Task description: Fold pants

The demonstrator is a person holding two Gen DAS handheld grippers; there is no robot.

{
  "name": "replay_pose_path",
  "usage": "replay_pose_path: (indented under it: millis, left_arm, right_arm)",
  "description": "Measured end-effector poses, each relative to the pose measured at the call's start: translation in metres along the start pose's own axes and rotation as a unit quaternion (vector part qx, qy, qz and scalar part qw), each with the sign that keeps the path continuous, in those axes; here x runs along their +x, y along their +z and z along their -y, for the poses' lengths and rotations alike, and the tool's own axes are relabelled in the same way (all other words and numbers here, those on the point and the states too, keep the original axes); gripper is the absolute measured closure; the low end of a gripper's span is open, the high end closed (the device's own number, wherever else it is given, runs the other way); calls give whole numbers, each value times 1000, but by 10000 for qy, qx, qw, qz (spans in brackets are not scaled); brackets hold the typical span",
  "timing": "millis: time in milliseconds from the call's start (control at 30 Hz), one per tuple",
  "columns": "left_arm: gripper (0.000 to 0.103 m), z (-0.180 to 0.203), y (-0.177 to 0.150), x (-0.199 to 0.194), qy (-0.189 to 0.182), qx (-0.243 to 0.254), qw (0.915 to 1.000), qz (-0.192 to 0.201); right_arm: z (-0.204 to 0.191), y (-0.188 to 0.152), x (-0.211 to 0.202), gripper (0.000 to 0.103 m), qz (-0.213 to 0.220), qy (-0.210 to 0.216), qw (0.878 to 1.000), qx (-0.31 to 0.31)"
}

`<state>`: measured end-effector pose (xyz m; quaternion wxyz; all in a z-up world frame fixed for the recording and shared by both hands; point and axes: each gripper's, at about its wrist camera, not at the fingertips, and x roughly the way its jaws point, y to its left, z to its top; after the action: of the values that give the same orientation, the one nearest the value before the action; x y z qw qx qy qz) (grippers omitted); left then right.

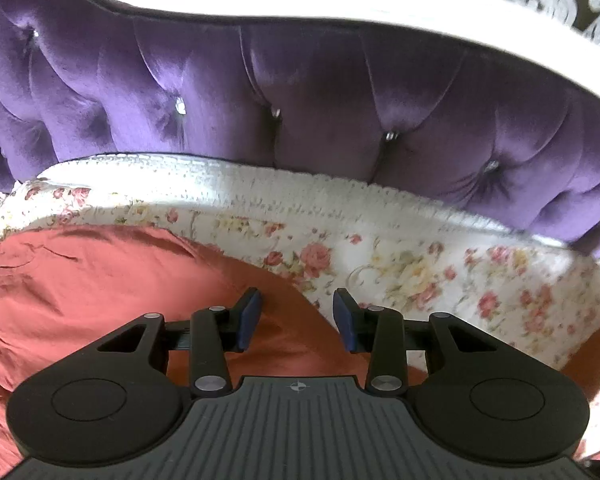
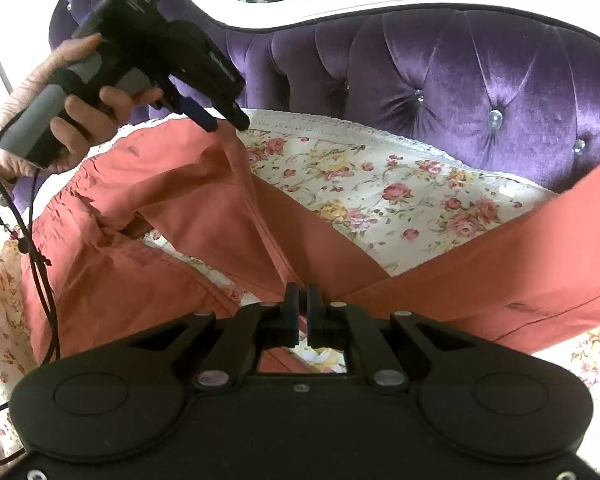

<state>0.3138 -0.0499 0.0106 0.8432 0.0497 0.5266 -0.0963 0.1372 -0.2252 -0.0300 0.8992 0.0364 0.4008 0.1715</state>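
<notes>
While pants (image 2: 188, 200) sprawl on floral bedspread (image 2: 380, 184), I see right gripper (image 2: 302, 312) clamped on pant fabric, left gripper (image 1: 298, 318) spread above fabric, holding nothing.

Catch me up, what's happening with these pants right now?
A person is folding rust-red pants on a floral bedspread in front of a purple tufted headboard, a handheld gripper in each hand. The right gripper is shut on the fabric about where the two legs meet. The left gripper is open over the pants' edge near the waist end, gripping nothing. The legs are spread apart, so no fold is finished yet.
</notes>
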Motion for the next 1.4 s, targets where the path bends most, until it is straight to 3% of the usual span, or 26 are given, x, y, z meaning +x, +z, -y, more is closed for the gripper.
replay_pose_path:
  millis: [200,233,267,400,500,600,900,1200,1333,1400]
  left_arm:
    - [67,1,-2,24,128,26,9996,-250]
    - [88,2,-3,28,133,44,9994,-302]
    - [97,2,-4,31,156,9,9992,-355]
    - [99,3,-19,10,298,9,9996,-1]
    - [99,6,-36,-25,467,159,9983,322]
    - [99,0,-55,-60,396,127,9975,574]
    - [99,-23,-158,-129,434,155,9938,1007]
    - [99,-55,-252,-120,473,-82,9959,761]
    - [99,-55,-274,-100,568,-11,9968,570]
    - [99,-56,-279,-87,578,-23,9972,471]
  right_arm:
    - [1,0,1,94,3,11,10000,21]
    - [2,0,1,94,7,13,10000,37]
    - [2,0,1,94,14,13,10000,56]
    - [0,-1,-6,94,85,-17,9999,131]
    - [-7,-3,-17,94,146,-106,9998,114]
    - [-14,-8,-32,94,220,-136,9996,136]
    - [-59,-41,-84,94,320,-131,9993,158]
    - [-86,-102,-80,94,-90,-8,9985,544]
    - [-87,-115,-67,93,-312,-94,9968,728]
    - [-84,-117,-65,86,-401,-55,9951,898]
